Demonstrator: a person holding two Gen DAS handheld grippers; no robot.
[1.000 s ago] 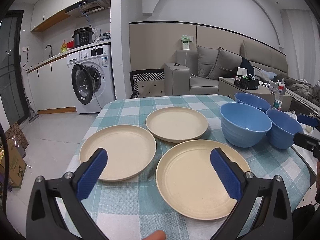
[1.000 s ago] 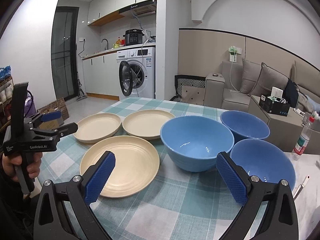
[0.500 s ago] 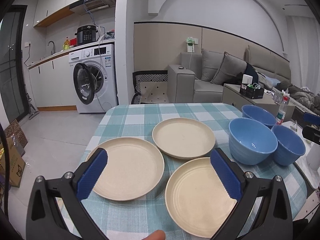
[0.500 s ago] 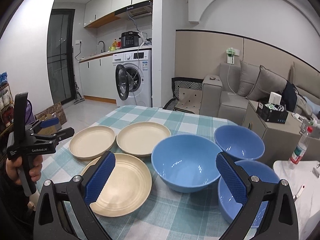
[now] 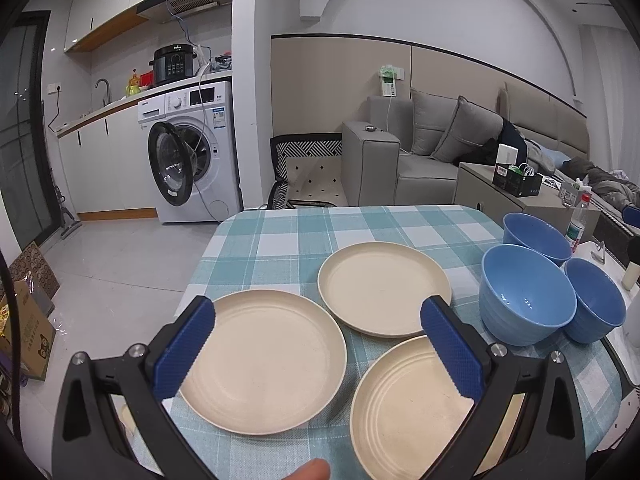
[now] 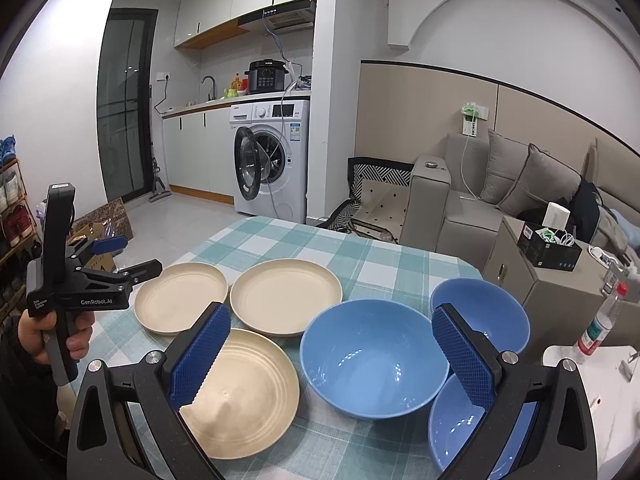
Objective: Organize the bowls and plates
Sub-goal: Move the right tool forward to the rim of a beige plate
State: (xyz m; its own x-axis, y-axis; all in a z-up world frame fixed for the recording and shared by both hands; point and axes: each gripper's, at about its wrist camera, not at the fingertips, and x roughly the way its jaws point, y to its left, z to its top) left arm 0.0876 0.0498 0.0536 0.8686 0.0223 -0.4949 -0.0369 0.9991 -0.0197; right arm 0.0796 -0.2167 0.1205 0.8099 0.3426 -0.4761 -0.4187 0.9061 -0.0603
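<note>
Both tongs hover over a checked worktop [image 5: 280, 232] with jaws apart, holding nothing. Three cream plates [image 5: 260, 364] lie below and ahead of the left tongs [image 5: 316, 344]; three blue bowls [image 6: 374, 358] cluster between and beyond the right tongs [image 6: 332, 352].

Open-plan flat, kitchen beside lounge.
A washing machine [image 5: 191, 156] stands door ajar under white cabinets [image 6: 240, 0]; a grey sofa [image 5: 432, 148] lines the panelled wall.
</note>
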